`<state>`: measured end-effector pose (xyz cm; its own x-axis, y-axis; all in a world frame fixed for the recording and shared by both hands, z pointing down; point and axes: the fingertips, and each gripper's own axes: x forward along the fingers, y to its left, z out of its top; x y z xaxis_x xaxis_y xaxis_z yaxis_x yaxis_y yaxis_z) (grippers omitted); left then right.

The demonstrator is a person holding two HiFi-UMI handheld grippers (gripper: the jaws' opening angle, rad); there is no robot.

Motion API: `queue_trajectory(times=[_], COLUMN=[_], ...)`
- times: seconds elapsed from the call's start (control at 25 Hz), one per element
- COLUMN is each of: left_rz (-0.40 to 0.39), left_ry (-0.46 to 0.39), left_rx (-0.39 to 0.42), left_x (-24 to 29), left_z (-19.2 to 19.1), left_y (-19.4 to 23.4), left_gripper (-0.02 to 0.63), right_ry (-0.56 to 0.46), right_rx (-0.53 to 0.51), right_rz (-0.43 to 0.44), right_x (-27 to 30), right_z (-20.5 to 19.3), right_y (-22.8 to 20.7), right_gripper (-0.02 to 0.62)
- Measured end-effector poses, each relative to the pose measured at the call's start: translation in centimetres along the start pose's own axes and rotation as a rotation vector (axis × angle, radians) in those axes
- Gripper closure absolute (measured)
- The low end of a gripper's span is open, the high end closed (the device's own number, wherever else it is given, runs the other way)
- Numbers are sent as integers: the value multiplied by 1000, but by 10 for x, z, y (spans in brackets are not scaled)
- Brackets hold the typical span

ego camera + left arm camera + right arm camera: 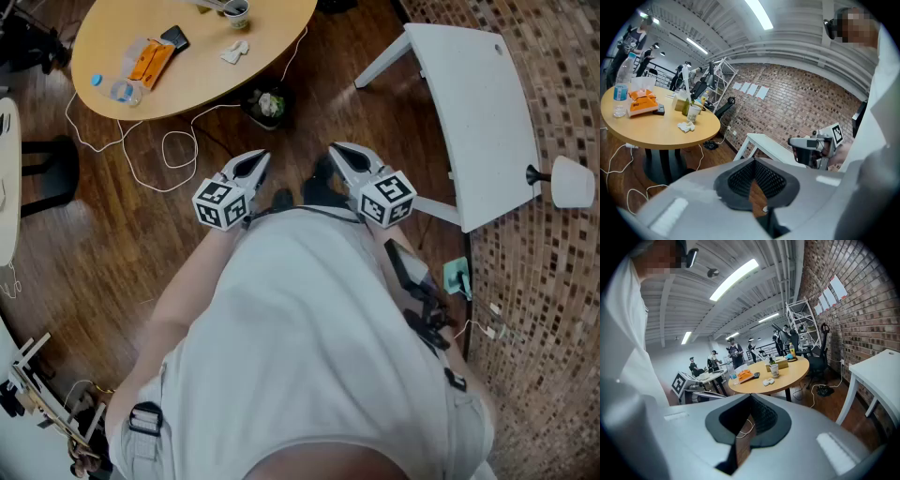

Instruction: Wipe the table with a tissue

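Paper-soft, probably featherlight and easy to tear: pinch the crumpled tissue point(235, 51) gently by its bunched middle, out on the round wooden table point(197, 75), well apart from left gripper point(255, 161) and right gripper point(341, 152), both with jaws together on nothing.

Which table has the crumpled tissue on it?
The round wooden table, where the tissue lies beside a cup; the other table is white and rectangular.
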<state>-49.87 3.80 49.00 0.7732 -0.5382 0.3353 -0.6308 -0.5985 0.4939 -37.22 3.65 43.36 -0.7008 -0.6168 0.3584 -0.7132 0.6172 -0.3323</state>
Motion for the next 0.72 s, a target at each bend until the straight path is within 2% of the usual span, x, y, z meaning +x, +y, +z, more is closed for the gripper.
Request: queue_trajectory(times=[0.24,0.72], left_rz=[41,19], left_ry=[-18,53], left_rx=[1,64], left_x=[32,146], left_z=[25,83], left_y=[8,8], left_gripper=[601,601], right_ry=[-4,-30], right_rx=[-3,18], right_rz=[30,27], right_x=[12,21], right_z=[22,65], right_y=[-43,-153], right_gripper=[588,588])
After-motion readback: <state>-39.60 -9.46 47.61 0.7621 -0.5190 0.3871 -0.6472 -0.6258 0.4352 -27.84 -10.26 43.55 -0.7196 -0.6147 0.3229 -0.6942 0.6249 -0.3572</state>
